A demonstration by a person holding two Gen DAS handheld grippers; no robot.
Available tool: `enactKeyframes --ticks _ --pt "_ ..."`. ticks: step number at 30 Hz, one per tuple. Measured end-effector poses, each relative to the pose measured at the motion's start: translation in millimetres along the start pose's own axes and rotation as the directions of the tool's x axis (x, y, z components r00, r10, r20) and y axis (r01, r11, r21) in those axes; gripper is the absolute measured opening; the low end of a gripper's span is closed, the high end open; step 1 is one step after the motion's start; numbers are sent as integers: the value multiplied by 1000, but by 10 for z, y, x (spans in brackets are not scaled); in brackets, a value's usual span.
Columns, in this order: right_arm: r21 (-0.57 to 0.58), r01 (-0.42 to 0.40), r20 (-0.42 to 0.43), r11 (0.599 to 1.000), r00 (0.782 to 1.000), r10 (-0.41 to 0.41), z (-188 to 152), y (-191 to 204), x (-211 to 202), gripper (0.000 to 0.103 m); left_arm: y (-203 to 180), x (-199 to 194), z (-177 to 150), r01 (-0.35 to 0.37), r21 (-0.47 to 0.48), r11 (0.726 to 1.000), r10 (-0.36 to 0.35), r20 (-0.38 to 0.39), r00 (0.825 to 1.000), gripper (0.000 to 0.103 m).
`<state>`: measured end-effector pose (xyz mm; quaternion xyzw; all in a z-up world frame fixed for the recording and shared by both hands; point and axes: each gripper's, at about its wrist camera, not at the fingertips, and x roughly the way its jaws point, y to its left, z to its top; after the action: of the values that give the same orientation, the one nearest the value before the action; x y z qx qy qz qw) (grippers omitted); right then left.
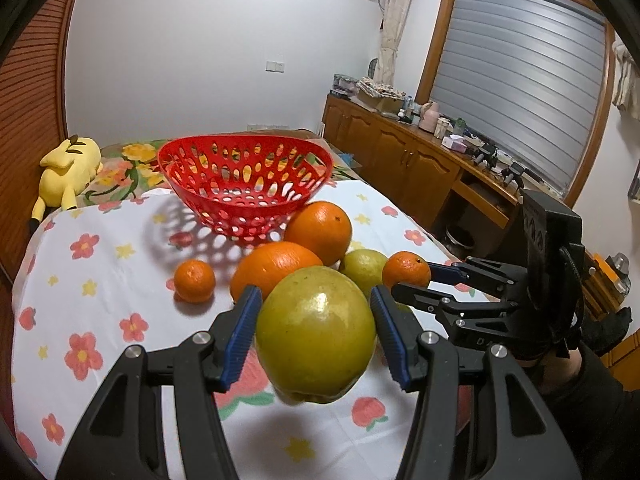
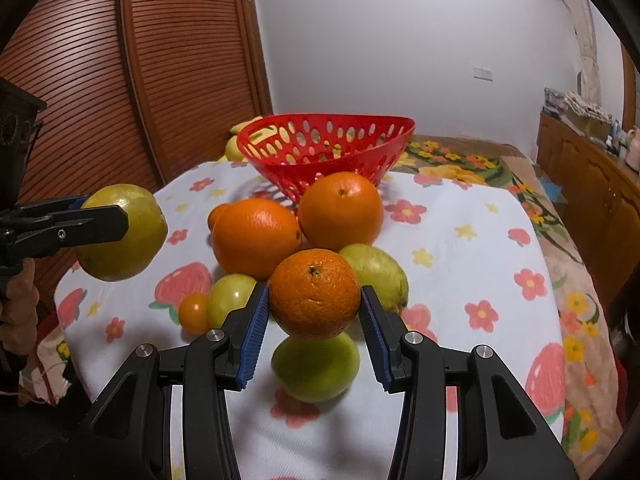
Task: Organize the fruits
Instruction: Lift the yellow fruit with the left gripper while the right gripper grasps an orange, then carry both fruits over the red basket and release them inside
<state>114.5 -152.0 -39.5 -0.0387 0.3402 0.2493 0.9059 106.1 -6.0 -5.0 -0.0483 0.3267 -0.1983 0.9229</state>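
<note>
My left gripper (image 1: 315,294) is shut on a large yellow-green fruit (image 1: 316,340), held clear above the flowered cloth. In the right wrist view that left gripper (image 2: 102,208) and its yellow-green fruit (image 2: 132,240) hang at the left. My right gripper (image 2: 314,289) is shut on a small orange (image 2: 314,294), above a green fruit (image 2: 316,368) lying on the cloth. The left wrist view shows the right gripper (image 1: 416,280) with the small orange (image 1: 406,270). Two big oranges (image 2: 256,236) (image 2: 340,210) sit in front of the red perforated basket (image 2: 320,168), which looks empty.
More fruit lies on the cloth: a mandarin (image 1: 195,281), two green fruits (image 2: 380,272) (image 2: 232,296) and a tiny orange one (image 2: 194,312). A yellow plush toy (image 1: 68,172) lies behind on the left. A wooden cabinet (image 1: 400,160) runs along the right.
</note>
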Motion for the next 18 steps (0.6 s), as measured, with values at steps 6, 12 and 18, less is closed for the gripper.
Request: enactKeyframes --ticks 6,12,18 --pt "-9 -5 7 1000 1000 5 143 -5 85 46 74 53 167 -6 6 1000 5 14 1000 55" --pt "-22 -6 22 1000 1000 6 312 -21 148 46 156 138 351 -13 14 1000 12 26 1000 55" --pt "-11 -15 38 1000 999 15 465 -103 239 46 233 222 542 -27 19 999 26 36 999 55"
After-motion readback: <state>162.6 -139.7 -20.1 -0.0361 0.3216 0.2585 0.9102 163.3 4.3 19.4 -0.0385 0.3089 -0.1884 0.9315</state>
